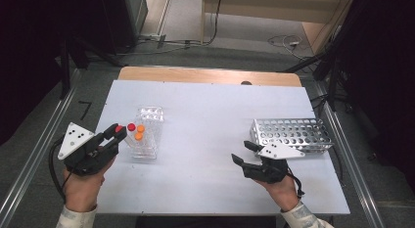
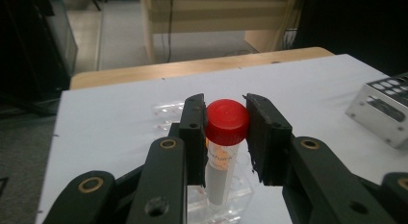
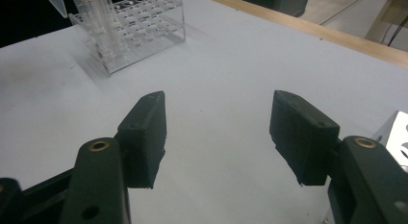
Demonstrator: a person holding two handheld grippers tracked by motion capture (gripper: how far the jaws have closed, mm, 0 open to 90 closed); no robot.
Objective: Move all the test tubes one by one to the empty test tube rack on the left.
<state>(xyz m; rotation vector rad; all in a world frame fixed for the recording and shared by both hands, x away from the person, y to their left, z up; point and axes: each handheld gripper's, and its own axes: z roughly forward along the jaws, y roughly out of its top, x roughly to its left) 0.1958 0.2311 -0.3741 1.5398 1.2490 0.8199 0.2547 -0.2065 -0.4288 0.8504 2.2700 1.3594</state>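
The left gripper [image 2: 224, 137] is closed on a red-capped clear plastic tube [image 2: 223, 152], both pads pressing the cap's flanks, the tube body hanging below the fingertips over the clear acrylic tube rack [image 2: 231, 205]. The right gripper [image 3: 219, 132] stands wide with nothing between its pads, bare white table [image 3: 221, 80] ahead of them. Judged step: carrying the tube towards the perforated metal rack [image 1: 292, 132], which lies just beyond the right fingertips. Recommended: keep the tube vertical, clear the acrylic rim before travelling, and keep the clamp firm on the cap. The left gripper view confirms pad contact and a label; the high view alone shows two orange-capped tubes [image 1: 140, 132] beside the left fingertips and both racks well apart.
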